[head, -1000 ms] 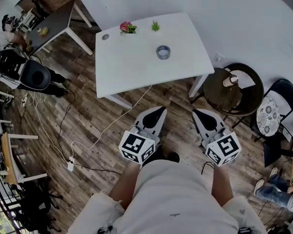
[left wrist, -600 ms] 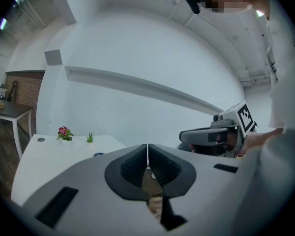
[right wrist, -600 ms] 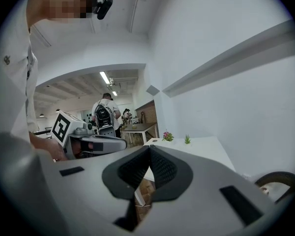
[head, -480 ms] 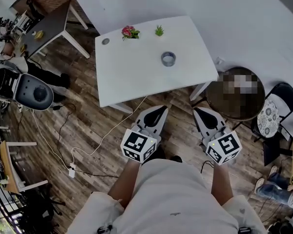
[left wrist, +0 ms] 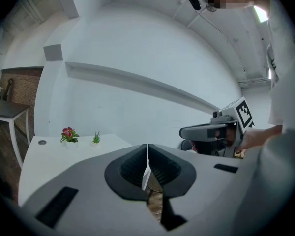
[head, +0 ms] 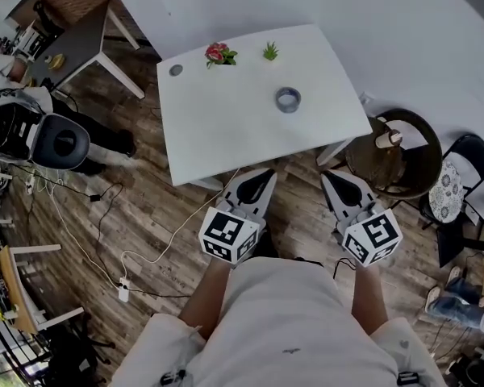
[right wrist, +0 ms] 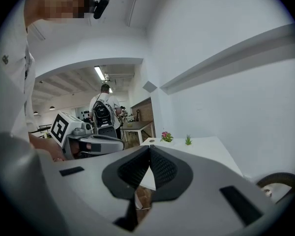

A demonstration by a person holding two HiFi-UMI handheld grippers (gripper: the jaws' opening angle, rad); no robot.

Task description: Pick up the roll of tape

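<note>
The grey roll of tape (head: pixel 288 99) lies flat on the white table (head: pixel 226 127), right of its middle. My left gripper (head: pixel 265 172) and right gripper (head: pixel 329 174) are held side by side just short of the table's near edge, both pointing at it. Each has its jaws shut with nothing between them. In the left gripper view the shut left gripper (left wrist: pixel 147 146) hides the tape; the right gripper (left wrist: pixel 184 132) shows beside it. In the right gripper view the right gripper (right wrist: pixel 149 148) also hides the tape.
On the table's far side stand a small pink flower pot (head: pixel 219 54), a tiny green plant (head: pixel 270 52) and a small round disc (head: pixel 176 70). A round dark chair (head: pixel 391 151) stands right of the table. A cable (head: pixel 169 236) runs over the wooden floor; a person with a backpack (head: pixel 32 131) is at left.
Both grippers have moved forward together and now reach the table's near edge; the table and tape sit closer. Jaws stay shut.
</note>
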